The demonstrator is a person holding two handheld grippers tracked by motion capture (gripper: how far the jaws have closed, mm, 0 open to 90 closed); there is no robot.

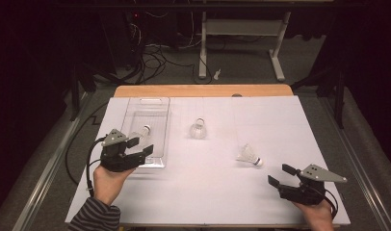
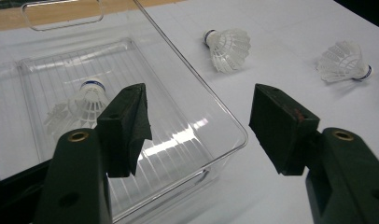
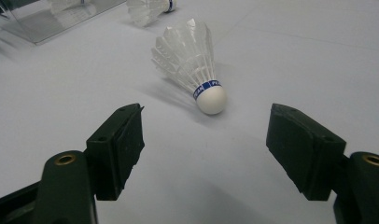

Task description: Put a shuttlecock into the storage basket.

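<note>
Nearest the right gripper (image 3: pixel 204 149): one shuttlecock (image 3: pixel 190 63) lying on the tabletop (image 1: pixel 208 192).
Fingers (image 3: pixel 120 144) spread, empty; cork points toward them, feathers away. Farther off: left gripper (image 1: pixel 138 147), likewise spread, over clear tray (image 1: pixel 157 108).

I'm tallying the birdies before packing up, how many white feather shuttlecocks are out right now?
3. One white feather shuttlecock lies inside the clear plastic tray; one sits mid-table on the white sheet; one lies just ahead of the right gripper.

White shuttlecock (image 3: pixel 190 56) with blue band, clear tray (image 2: pixel 197 107), black grippers (image 1: pixel 139 147), striped sleeve (image 1: pixel 95 216)
</note>
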